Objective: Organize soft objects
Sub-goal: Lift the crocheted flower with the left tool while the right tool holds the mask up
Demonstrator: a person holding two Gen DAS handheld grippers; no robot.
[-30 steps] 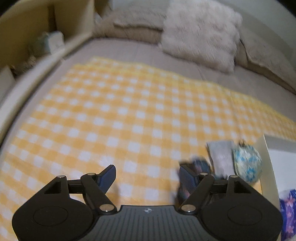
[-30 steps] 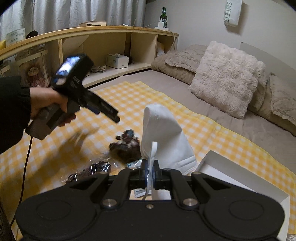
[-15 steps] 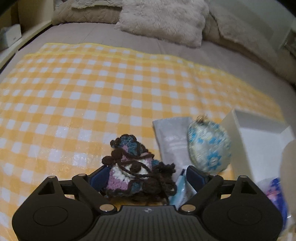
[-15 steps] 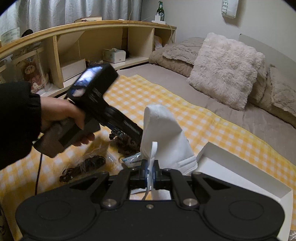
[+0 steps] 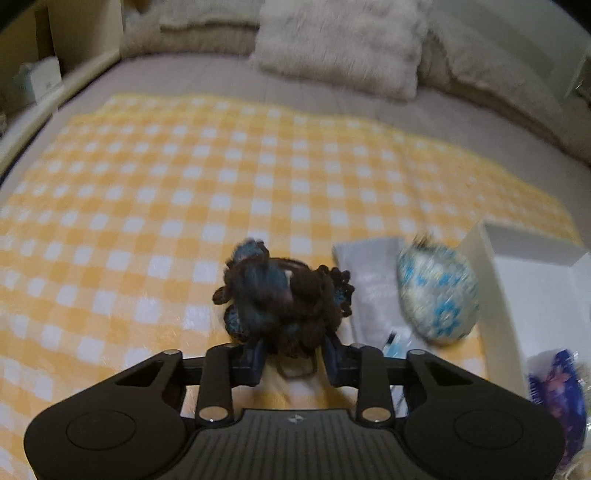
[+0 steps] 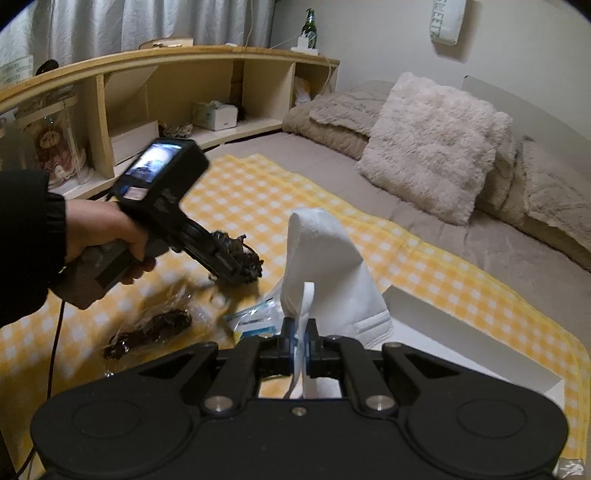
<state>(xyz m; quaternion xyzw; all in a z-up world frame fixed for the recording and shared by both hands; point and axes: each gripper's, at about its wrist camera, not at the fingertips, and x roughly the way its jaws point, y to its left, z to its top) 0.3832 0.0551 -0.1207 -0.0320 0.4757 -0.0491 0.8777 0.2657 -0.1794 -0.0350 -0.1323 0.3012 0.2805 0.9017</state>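
Crowding your work spot on the checked cloth (image 5: 155, 192) are several things: a grey pouch (image 5: 373, 288), a blue-flowered bundle (image 5: 437, 295) lying partly on it, and a white box (image 5: 532, 280) touching the bundle's right side. A purple-patterned item (image 5: 557, 402) sits inside that box at its near corner. From the right wrist view, a dark item in clear wrap (image 6: 151, 328) lies on the cloth below your left hand (image 6: 107, 236), near a small packet (image 6: 255, 321).

Your left gripper (image 5: 293, 356) points steeply down; its jaws are closing and its fingers (image 5: 251, 360) already squeeze the crochet piece (image 5: 284, 299), which bunches up between them over the cloth. Your left hand wraps the handle, dark sleeve (image 6: 26, 236) to the wrist.

Your right gripper (image 6: 301, 341) is clamped tight on the strap of a white mask (image 6: 328, 269), which stands up above the box's near edge.

Behind, a fluffy pillow (image 6: 432, 162) leans on the bed. A wall hanging (image 6: 447, 18) bears letters that may read "SWEET"; too cropped to be sure.
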